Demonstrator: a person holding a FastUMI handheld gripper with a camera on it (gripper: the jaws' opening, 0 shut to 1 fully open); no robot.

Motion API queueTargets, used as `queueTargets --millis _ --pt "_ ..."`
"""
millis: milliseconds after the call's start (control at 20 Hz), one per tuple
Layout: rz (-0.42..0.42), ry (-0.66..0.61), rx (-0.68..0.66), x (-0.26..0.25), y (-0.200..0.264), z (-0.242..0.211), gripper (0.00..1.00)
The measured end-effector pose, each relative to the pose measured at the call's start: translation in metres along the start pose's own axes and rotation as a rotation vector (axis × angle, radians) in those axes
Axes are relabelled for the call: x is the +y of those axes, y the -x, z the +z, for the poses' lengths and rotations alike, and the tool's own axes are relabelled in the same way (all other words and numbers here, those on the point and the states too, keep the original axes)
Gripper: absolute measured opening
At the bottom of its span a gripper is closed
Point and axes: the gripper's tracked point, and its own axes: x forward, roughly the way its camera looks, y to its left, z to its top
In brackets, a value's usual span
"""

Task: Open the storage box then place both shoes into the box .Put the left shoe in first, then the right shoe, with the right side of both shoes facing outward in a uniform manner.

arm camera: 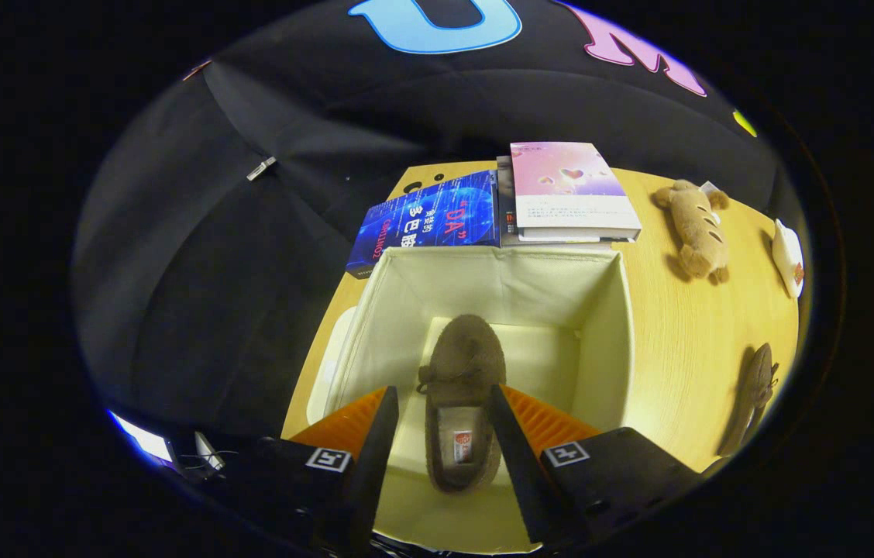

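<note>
Gripper (443, 403) hovered over the open storage box (623, 325), jaws parted around a brown loafer (462, 364) on the box floor; contact unclear. Second loafer (755, 387) lay on the table (685, 341) right of the box.

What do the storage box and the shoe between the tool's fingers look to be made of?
Storage box: probably fabric over stiff panels, matte cream; its walls show soft creases and folded seams. Brown shoe: likely suede or fleece, fuzzy and dull, with a small lace bow. The tool flanks its heel; whether both fingers press it is unclear.
</note>
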Motion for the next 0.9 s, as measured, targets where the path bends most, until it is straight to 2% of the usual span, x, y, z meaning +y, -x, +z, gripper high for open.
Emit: queueTargets --millis 150,300,650,900 --pt "0.03 0.015 -0.028 -0.004 0.016 0.006 0.88" --pt "0.077 0.032 -0.082 -0.009 0.042 0.015 0.96" --pt "0.105 0.132 -0.257 -0.058 0.126 0.036 0.97" --pt "-0.011 0.223 -0.328 -0.148 0.179 0.027 0.97"
